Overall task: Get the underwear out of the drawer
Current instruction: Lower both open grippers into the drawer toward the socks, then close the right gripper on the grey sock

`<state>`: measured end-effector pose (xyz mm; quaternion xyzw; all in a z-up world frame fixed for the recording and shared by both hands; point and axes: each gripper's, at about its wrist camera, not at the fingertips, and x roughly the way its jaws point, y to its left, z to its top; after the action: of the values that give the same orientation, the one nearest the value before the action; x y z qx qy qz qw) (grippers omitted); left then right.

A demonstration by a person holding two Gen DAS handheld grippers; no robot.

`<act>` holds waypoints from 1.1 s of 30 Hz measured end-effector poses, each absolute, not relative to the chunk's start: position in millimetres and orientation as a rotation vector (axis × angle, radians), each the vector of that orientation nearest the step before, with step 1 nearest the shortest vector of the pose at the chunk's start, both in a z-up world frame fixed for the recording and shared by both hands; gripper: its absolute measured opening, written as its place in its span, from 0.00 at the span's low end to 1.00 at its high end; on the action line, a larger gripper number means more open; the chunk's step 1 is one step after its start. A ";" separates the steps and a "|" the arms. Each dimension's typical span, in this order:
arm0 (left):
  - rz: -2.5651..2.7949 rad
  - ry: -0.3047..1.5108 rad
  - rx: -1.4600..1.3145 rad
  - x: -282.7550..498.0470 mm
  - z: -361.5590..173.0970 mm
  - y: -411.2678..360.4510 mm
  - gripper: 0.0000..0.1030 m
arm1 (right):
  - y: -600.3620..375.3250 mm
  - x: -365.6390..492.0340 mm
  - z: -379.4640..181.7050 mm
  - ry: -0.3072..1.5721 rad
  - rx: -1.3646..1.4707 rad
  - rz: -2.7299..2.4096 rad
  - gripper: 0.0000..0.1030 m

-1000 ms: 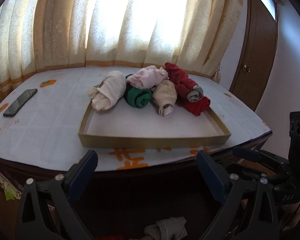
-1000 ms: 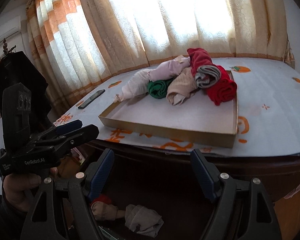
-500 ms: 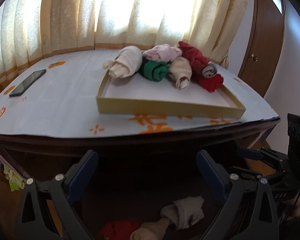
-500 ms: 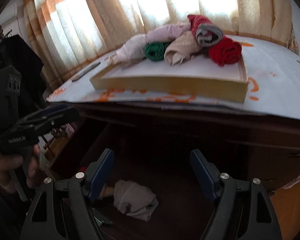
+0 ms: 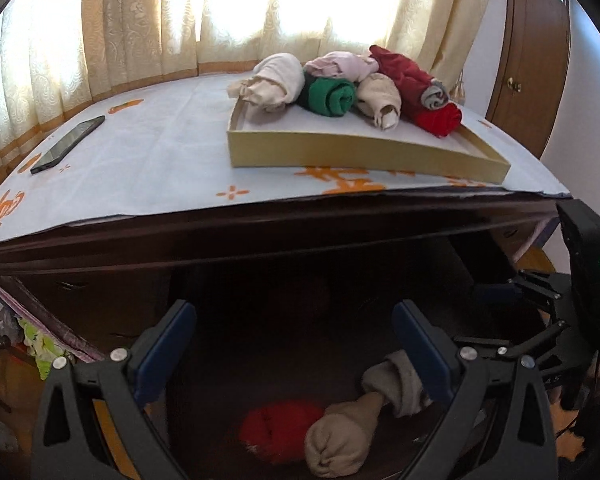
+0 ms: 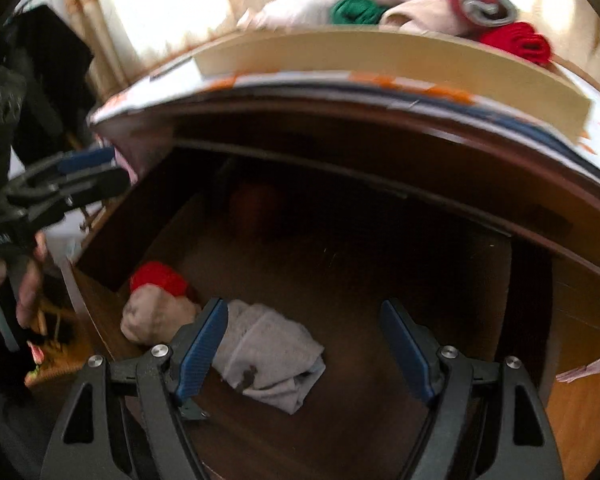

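Both grippers have dropped from tabletop to drawer [image 6: 340, 280], jaws apart, empty. Tray [image 5: 340, 152] holds several rolls; three rolls [image 6: 268, 356] left in drawer.

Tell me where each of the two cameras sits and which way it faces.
Left wrist: on the left gripper, facing the tray on the table and the open drawer; the right gripper shows.
Right wrist: on the right gripper, pointing down into the drawer at the grey roll; the left gripper shows.
Shared: tray, red roll, beige roll.
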<state>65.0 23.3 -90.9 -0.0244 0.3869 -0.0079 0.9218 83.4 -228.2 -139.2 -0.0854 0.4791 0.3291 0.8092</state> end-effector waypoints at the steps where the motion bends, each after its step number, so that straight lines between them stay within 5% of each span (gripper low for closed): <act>1: -0.012 0.796 -0.050 64.4 -91.0 26.4 0.97 | -225.1 84.4 -141.8 1.037 -0.200 0.707 0.78; 23: 0.023 0.812 -0.131 64.5 -94.1 67.8 0.98 | -186.9 111.2 -188.1 1.328 -0.372 0.838 0.77; 27: 0.012 0.823 -0.149 66.8 -99.0 69.4 0.98 | -178.8 116.3 -200.1 1.394 -0.366 0.873 0.67; 33: 0.027 0.842 -0.147 70.9 -105.0 72.9 0.98 | -171.3 117.5 -207.9 1.414 -0.401 0.906 0.32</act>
<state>70.9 72.9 -105.0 -0.0712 0.4083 0.0133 0.9099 117.5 -171.3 -207.9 -0.1767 0.6223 0.3988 0.6500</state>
